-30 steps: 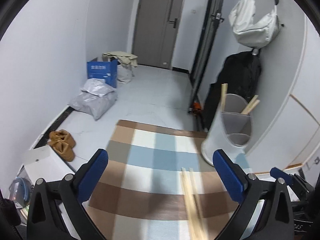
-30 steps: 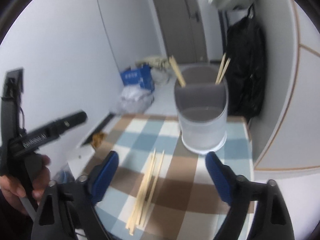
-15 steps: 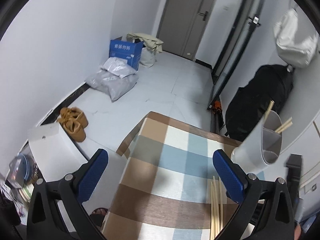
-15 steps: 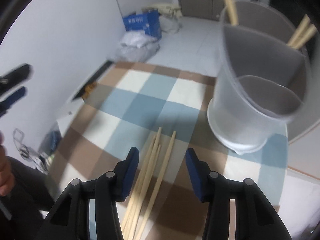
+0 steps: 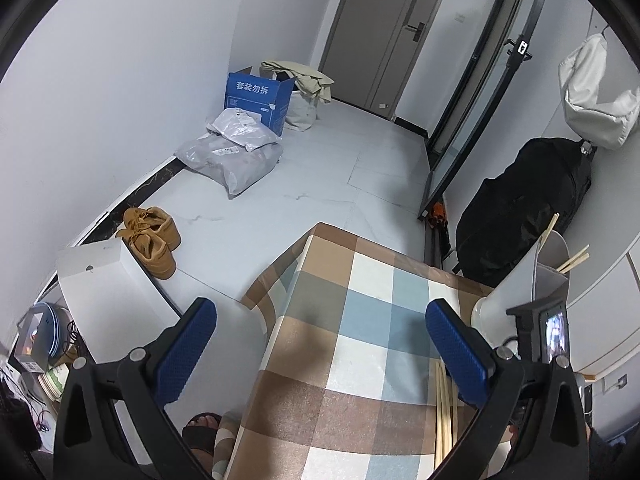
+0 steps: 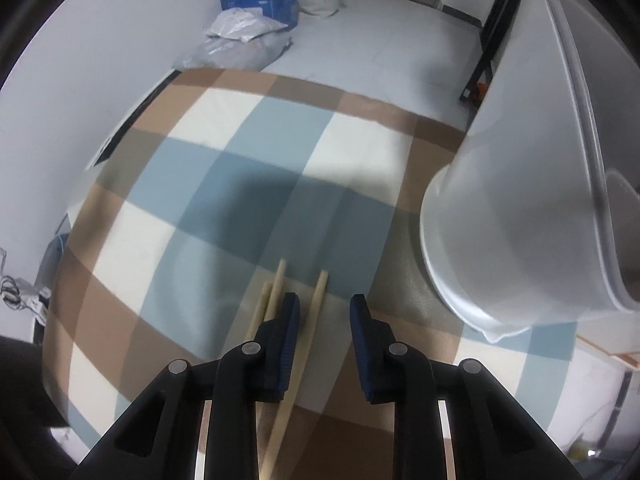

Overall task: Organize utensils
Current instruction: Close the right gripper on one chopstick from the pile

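Note:
Wooden chopsticks lie on the checked tablecloth. My right gripper is low over them, partly open, with one chopstick between its jaws and the others just left of the left pad. A white divided utensil holder stands close on the right; in the left wrist view the holder has chopsticks standing in it. My left gripper is wide open and empty, held above the table's left part. The loose chopsticks show by its right finger.
The table's left edge drops to a tiled floor with brown shoes, a white box, grey bags and a blue carton. A black backpack hangs beyond the holder.
My right gripper has dropped down to the chopsticks and narrowed its jaws around one. My left gripper has swung left and back, staying wide open.

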The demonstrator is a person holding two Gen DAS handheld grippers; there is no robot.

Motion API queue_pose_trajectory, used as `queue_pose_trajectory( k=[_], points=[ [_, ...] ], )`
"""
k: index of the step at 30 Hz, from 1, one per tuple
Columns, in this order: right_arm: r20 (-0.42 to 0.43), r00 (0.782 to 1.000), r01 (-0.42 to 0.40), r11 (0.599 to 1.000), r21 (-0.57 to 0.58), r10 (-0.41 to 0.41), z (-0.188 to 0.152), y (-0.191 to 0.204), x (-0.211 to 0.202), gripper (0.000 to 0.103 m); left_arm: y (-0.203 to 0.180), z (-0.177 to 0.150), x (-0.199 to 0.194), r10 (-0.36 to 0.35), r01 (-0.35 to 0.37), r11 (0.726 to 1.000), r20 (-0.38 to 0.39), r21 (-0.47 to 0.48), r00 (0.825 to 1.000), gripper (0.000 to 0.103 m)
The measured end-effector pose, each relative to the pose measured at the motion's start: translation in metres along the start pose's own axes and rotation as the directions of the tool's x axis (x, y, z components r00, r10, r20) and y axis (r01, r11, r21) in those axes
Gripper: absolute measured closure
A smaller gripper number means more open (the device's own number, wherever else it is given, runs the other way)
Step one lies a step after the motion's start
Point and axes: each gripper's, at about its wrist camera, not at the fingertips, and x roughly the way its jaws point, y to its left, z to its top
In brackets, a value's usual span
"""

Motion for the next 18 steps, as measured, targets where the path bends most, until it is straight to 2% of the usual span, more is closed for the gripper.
queue_pose_trajectory(
  k=[2, 5, 7, 13, 18],
  points=[
    [0.006, 1.000, 0.007, 1.000, 0.008, -0.007, 0.001, 0.000, 0.000, 0.078, 0.000, -0.001, 0.000, -0.002, 0.002, 1.000, -0.006, 0.002, 1.000, 0.001],
    [0.019, 1.000, -0.004, 1.000, 0.021, 0.003, 0.001, -0.001, -0.001, 0.084, 0.004, 0.000, 0.003, 0.000, 0.000, 1.000, -0.016, -0.004, 1.000, 0.001],
    [0.032, 0.999, 0.004, 1.000, 0.025, -0.004, 0.000, 0.000, -0.003, 0.097, 0.003, -0.001, 0.003, 0.003, -0.003, 1.000, -0.021, -0.005, 1.000, 0.001],
    [0.076, 0.997, -0.025, 0.996, 0.089, 0.019, -0.007, -0.012, -0.017, 0.099, -0.001, -0.005, 0.009, 0.025, -0.024, 0.999, -0.036, 0.023, 0.999, 0.001],
    [0.142, 0.989, -0.064, 0.991, 0.120, 0.047, -0.019, -0.024, -0.043, 0.099, -0.008, -0.012, 0.018, 0.016, -0.011, 0.998, -0.089, 0.056, 0.996, 0.001]
  ],
)
